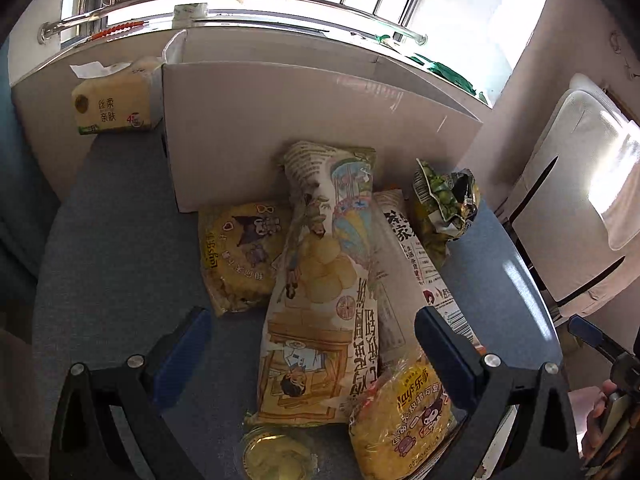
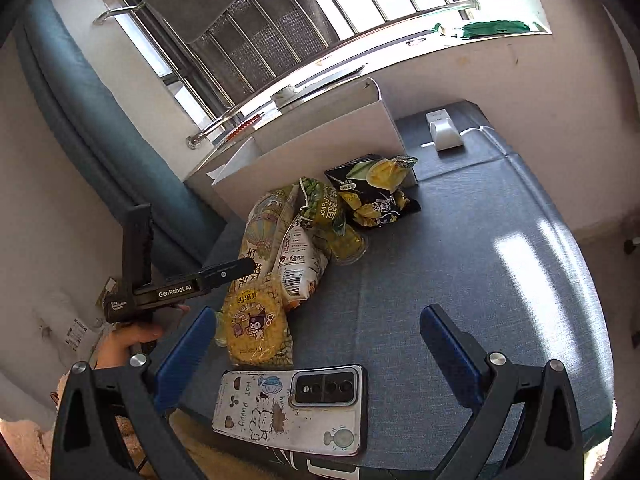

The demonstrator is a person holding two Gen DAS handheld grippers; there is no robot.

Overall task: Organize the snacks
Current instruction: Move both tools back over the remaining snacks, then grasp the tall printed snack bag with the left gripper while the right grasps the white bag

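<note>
A heap of snack bags lies on the blue table in front of a white cardboard box (image 1: 280,120). In the left wrist view a long cream chips bag (image 1: 320,288) lies on top, with yellow Lay's bags at the left (image 1: 236,256) and near right (image 1: 400,412), a white bag (image 1: 416,268) and a green pea bag (image 1: 444,200). My left gripper (image 1: 312,356) is open, its fingers on either side of the cream bag's near end. My right gripper (image 2: 316,344) is open and empty above a phone (image 2: 296,408), right of the Lay's bag (image 2: 256,324). A black-and-yellow bag (image 2: 376,192) leans on the box (image 2: 320,140).
A tissue pack (image 1: 112,108) stands left of the box. A clear lidded cup (image 1: 276,456) sits at the heap's near end. A white stand (image 2: 444,132) is at the table's far right. A chair (image 1: 580,200) stands beside the table. The window sill runs behind the box.
</note>
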